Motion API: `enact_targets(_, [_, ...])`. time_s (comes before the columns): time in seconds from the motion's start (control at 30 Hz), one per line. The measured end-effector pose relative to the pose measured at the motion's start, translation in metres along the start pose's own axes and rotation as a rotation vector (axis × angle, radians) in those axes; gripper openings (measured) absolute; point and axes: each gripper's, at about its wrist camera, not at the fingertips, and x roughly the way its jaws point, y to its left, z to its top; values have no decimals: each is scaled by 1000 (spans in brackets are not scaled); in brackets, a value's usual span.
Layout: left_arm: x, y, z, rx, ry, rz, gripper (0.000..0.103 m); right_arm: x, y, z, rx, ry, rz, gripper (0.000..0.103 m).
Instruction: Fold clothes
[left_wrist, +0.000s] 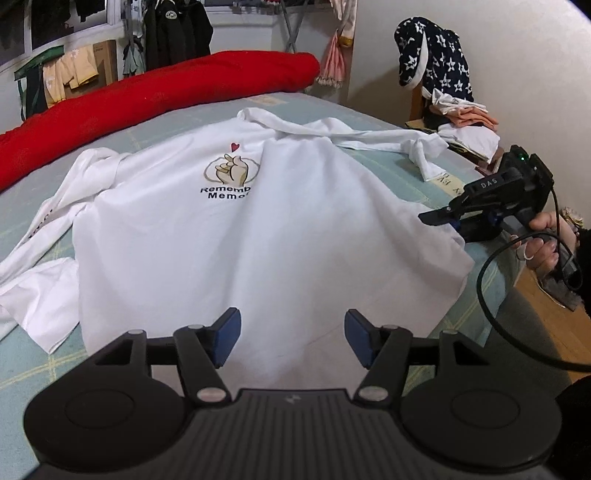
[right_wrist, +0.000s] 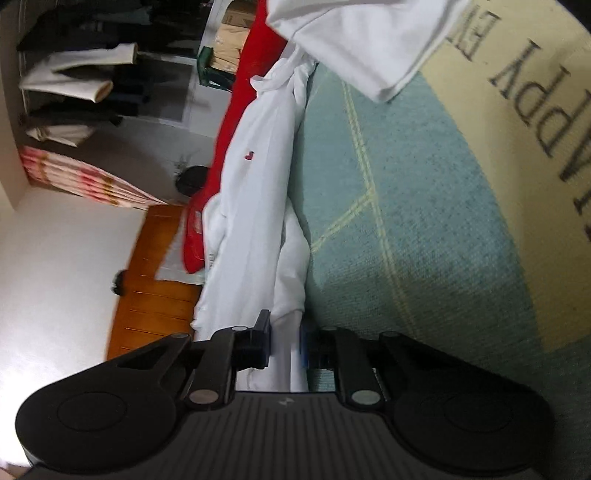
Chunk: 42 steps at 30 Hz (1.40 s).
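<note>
a white sweatshirt (left_wrist: 229, 229) lies spread front-up on the bed (left_wrist: 399, 177), its chest print showing a hand, a red heart and dark lettering. its sleeves trail out to both sides. the left gripper (left_wrist: 292, 341) hangs over the near hem with its jaws apart and nothing between the blue pads. at the right edge of the bed, a hand (left_wrist: 545, 240) holds the right gripper (left_wrist: 436, 218) at the sweatshirt's side edge. a red duvet (left_wrist: 147, 96) runs along the far side.
</note>
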Motion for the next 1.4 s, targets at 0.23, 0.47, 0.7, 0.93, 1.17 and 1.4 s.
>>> enact_targets(0.23, [1,-1,-2,-5,-1,-2,63,1,-1,0,2,-5,13,18])
enact_targets(0.47, [-4,-2,-2,14,-6,35,62,-6,29,-3,-76,-12,-145,19])
enact_targets(0.7, [-10,2,-1,9,-19,51,62,-48,56,-6,-125,-93,-266,18])
enact_targets(0.93, [-7,0,-1,19,-14,53,62,-76,68,-7,-190,-115,-450,16])
enact_targets(1.17, [-4,3,2,24,1,61,63,-82,63,-2,-198,-150,-448,20])
enact_targets(1.4, [0,11,6,3,10,76,63,-45,77,26,-249,-149,-430,34])
